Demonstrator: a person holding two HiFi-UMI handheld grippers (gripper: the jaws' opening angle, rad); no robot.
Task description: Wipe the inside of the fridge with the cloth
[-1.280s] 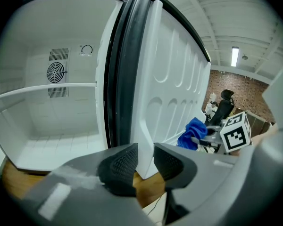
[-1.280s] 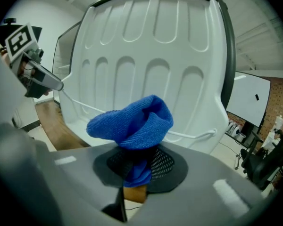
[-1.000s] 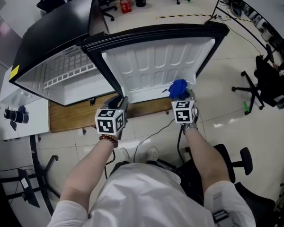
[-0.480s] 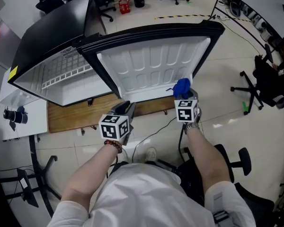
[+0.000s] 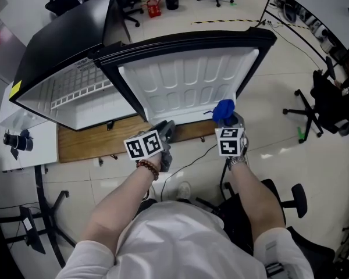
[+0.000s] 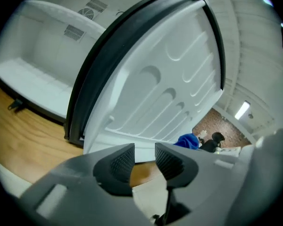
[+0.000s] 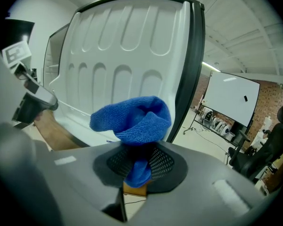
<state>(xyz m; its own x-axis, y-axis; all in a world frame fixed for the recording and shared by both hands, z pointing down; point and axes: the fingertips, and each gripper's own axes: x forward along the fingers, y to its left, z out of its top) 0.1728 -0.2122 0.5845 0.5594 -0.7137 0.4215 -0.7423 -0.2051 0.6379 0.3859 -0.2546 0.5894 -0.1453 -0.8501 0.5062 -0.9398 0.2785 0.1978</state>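
Note:
A small black fridge stands on a wooden board, its white inside showing. Its door hangs wide open, with the ribbed white liner facing me. My right gripper is shut on a bunched blue cloth, held just before the door's lower right corner; the cloth sticks out above the pads. My left gripper is near the door's lower edge with nothing between its pads; its jaws have just been opening. It shows in the head view left of the cloth.
The wooden board lies under the fridge. A white table with a camera is at the left. Office chairs stand at the right and a cable runs over the tiled floor by my feet.
My left gripper has moved right toward the door's lower edge, rolled, and its jaws have spread apart. The right gripper with the cloth has shifted only slightly.

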